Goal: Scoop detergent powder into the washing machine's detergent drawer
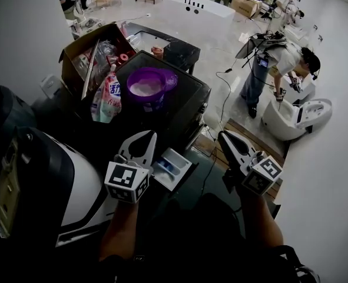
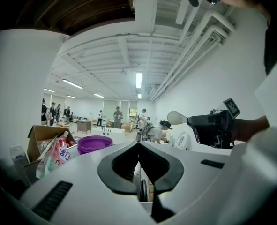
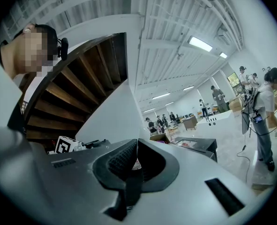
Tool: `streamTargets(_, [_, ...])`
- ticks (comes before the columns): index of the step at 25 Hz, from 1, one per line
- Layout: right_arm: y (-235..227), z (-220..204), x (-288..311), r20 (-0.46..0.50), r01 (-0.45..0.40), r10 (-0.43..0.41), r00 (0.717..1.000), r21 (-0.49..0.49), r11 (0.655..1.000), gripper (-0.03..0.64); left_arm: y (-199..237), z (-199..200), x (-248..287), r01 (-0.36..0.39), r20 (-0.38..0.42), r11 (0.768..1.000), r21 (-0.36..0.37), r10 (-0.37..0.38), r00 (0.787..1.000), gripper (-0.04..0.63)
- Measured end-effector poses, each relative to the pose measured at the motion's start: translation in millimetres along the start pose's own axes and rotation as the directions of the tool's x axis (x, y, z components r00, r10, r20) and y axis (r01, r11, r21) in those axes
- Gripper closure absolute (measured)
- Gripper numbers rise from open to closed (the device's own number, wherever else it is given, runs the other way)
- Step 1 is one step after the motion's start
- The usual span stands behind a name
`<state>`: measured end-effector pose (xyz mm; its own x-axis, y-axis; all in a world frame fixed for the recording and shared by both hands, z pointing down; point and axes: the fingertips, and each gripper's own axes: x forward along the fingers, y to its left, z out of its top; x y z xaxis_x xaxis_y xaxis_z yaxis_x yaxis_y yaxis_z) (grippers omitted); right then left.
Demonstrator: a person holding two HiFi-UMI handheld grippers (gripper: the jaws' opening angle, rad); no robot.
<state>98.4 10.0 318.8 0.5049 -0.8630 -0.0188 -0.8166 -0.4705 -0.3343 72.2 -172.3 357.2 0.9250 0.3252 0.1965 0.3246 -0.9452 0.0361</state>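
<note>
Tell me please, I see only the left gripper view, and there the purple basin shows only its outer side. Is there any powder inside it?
Observer: Yes. The head view looks down into the purple basin, and white powder lies in it.
Operator: Thank you. Is the drawer already open? I cannot find it in my view.
Observer: It is. In the head view the detergent drawer stands pulled out, just to the right of the left gripper.
Operator: And the right tongs, do they hold something? I see them only from the side.
Observer: No. In the right gripper view the tongs of the right gripper are closed tip to tip, with nothing between them.
</note>
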Motion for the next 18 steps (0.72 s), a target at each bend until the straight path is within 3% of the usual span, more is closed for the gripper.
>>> streamTargets(9, [-42.6, -2.0, 38.9, -0.022, -0.083, 0.084, 0.996, 0.046, 0.995, 0.595, 17.4, 3.1, 35.3, -0.066, -0.023, 0.998, 0.002, 0.066, 0.998, 0.586])
streamTargets(18, [-126.8, 11.0, 65.6, -0.083, -0.190, 0.198, 0.977, 0.095, 0.977, 0.595, 9.0, 4.5, 116.6, -0.163, -0.079, 0.986, -0.036, 0.160, 0.984, 0.586])
